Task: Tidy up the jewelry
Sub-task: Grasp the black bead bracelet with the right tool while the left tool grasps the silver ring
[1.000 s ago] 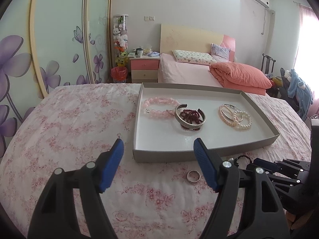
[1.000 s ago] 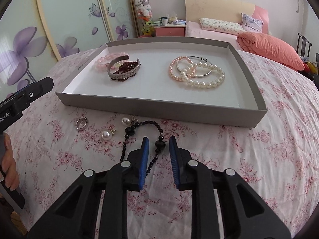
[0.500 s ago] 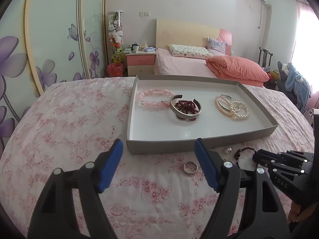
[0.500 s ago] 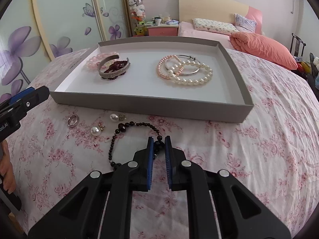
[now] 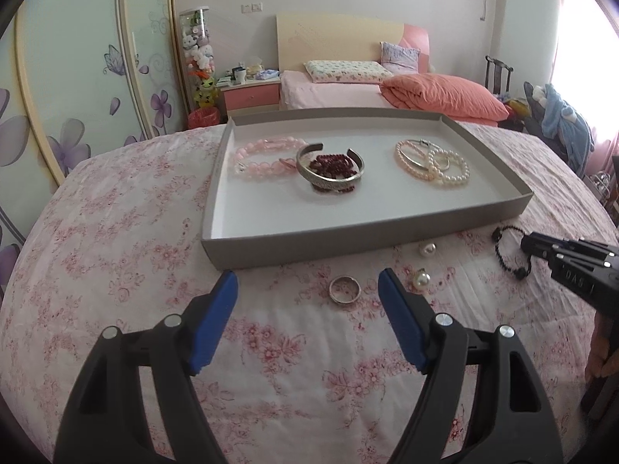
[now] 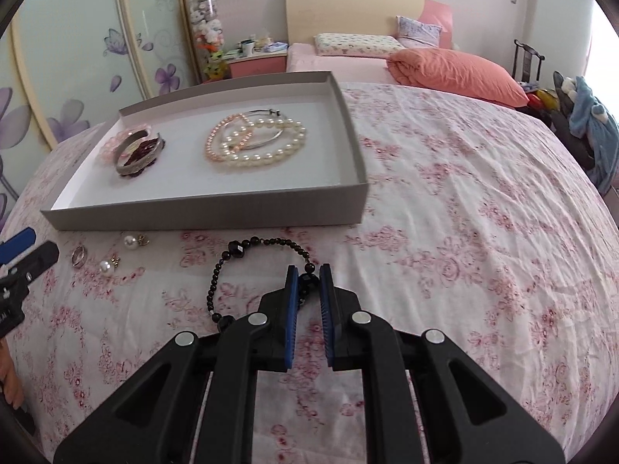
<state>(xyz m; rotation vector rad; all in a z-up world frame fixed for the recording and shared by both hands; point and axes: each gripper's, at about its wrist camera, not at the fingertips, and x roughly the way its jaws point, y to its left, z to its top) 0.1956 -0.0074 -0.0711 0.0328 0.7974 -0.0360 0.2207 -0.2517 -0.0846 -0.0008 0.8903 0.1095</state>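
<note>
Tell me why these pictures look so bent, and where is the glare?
Left wrist view: fisheye curves the wardrobe doors and darkens corners; the window at right is blown out. Right wrist view: the gray tray looks skewed, its pearls slightly soft; glare at the right edge.

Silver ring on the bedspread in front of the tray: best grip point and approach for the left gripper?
The silver ring lies flat, hole up, clear of the tray and the pearl earring. Likely best: the open left gripper comes from above, pads on opposite outer sides of the band.
</note>
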